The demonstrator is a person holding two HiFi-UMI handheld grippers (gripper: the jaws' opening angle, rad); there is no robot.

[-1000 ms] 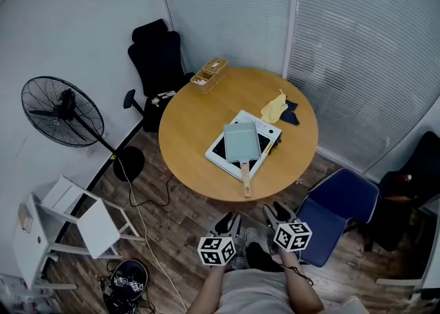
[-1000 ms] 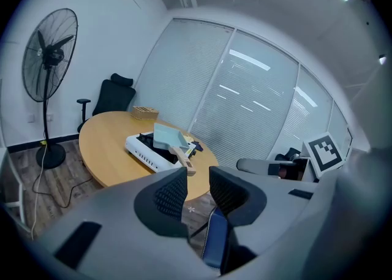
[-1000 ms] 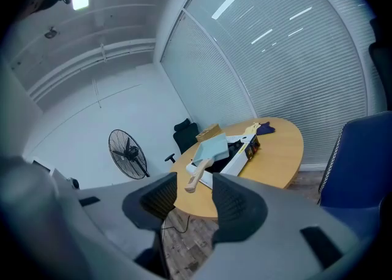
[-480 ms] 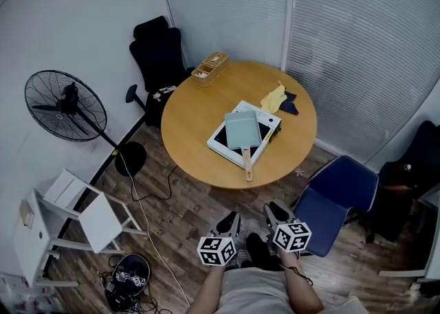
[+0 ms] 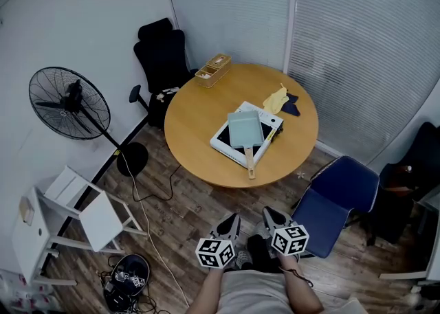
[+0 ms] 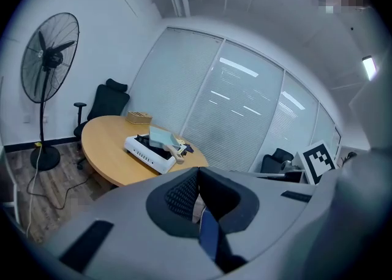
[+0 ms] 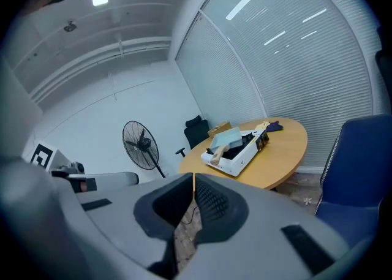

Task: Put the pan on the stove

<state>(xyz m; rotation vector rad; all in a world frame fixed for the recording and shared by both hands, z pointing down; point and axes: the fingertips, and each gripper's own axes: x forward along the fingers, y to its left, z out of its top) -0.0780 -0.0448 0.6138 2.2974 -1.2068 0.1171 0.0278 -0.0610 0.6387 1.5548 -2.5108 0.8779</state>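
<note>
Pan [image 5: 244,129]: a shallow rectangular pan, pale grey-green, with a straight wooden handle [image 5: 249,162]. It lies flat on the dark top of the white stove [image 5: 221,148], which stands near the middle of the round table [image 5: 192,117]. The handle juts past the stove's near edge, towards the table rim. Judged from this, the pan is already where the task wants it.

Handling (judgement): the pan looks rigid, thin-walled and fairly light. Its smooth walls would likely slip between narrow pads and offer little to pinch. The handle is the natural hold. A grip close to the pan body should keep the load from levering downward; a grip at the far tip would likely let the pan droop or twist. The stove top looks glassy, so a pan set down on it should go flat and gently.

Left gripper [image 5: 229,222] and right gripper [image 5: 269,217]: both are held low before the person's body, well apart from the table. In the left gripper view the left gripper [image 6: 197,176] has its jaws pressed together with nothing between them. The right gripper view shows the same for the right gripper [image 7: 193,182]: jaws meeting, empty.

Also on the table: a yellow cloth [image 5: 276,102] beyond the stove and a wooden box [image 5: 212,70] at the far rim.
</note>
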